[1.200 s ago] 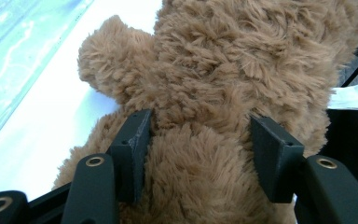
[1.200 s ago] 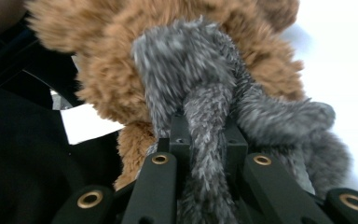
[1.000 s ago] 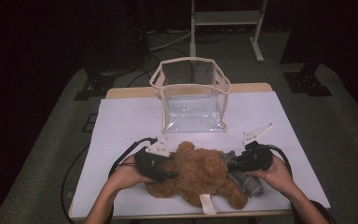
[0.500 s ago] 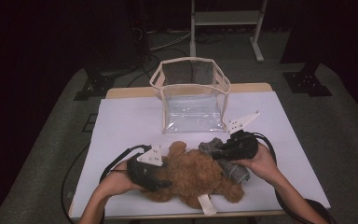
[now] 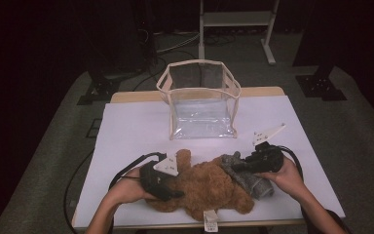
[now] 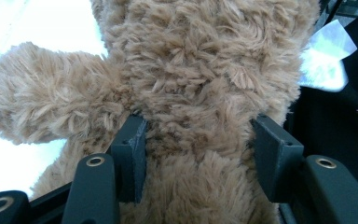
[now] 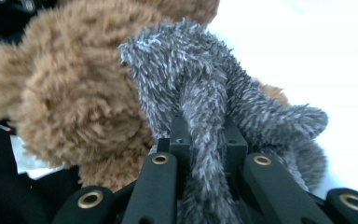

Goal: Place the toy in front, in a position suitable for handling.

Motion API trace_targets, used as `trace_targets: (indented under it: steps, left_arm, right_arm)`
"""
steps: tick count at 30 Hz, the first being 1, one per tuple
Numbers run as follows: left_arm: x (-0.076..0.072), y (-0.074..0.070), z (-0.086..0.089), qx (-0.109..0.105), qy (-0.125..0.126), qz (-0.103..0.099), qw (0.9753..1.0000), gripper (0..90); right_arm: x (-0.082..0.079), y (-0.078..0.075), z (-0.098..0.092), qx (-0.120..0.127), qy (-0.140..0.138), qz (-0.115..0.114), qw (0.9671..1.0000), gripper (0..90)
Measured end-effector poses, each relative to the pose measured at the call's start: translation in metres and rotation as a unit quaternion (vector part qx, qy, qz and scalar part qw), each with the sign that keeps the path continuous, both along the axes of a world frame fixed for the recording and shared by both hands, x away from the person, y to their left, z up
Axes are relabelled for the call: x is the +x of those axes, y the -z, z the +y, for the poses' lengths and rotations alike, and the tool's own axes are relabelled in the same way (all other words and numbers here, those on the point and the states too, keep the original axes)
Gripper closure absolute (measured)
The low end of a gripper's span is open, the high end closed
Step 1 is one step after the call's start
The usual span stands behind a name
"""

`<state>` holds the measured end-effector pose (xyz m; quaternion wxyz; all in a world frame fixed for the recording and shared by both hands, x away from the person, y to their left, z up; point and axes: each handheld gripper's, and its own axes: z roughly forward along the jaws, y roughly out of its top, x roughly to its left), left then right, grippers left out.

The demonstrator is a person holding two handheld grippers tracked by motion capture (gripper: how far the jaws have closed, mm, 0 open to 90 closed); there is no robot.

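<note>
Table [image 5: 136, 131] lies bare between our brown plush bear [image 5: 209, 187] and clear bag [image 5: 202, 105]; left gripper [image 6: 198, 140] squeezes shaggy fur, right gripper [image 7: 204, 135] pinches fuzzy grey cloth [image 7: 200, 84].

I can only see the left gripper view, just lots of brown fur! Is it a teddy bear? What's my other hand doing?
Observer: The right gripper is pinching a grey fuzzy piece lying against the brown plush toy.
Operator: Is there somewhere to put the toy?
Observer: Yes, a clear bag with a cream rim stands open farther back on the white table.
Operator: Is the toy up in the air?
Observer: No, from above it lies flat on the table, near the front edge, with the left gripper at one end.
</note>
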<state>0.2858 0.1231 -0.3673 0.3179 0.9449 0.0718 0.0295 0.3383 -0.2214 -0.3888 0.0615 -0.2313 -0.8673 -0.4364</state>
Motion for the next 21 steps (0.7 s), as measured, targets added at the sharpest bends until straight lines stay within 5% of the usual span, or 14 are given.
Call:
trace_targets:
  steps: [7,12,19,21]
  left_arm:
    - [0.001,0.002,0.001,-0.011,0.000,0.003,0.9999,43.2]
    - [0.000,0.002,0.001,-0.011,0.004,0.001,0.9999,43.3]
    - [-0.003,0.004,0.000,-0.018,0.007,-0.002,0.9998,43.2]
    - [-0.004,0.005,-0.002,-0.019,0.008,-0.002,0.9998,43.2]
  right_arm:
    - [0.006,-0.024,0.023,0.015,-0.012,-0.034,0.9992,79.0]
    - [0.008,-0.019,0.048,-0.006,-0.035,-0.038,0.9986,79.0]
    - [0.015,-0.001,0.011,-0.048,0.015,-0.025,0.9984,79.0]
    - [0.016,-0.004,-0.002,-0.031,0.028,-0.019,0.9989,79.0]
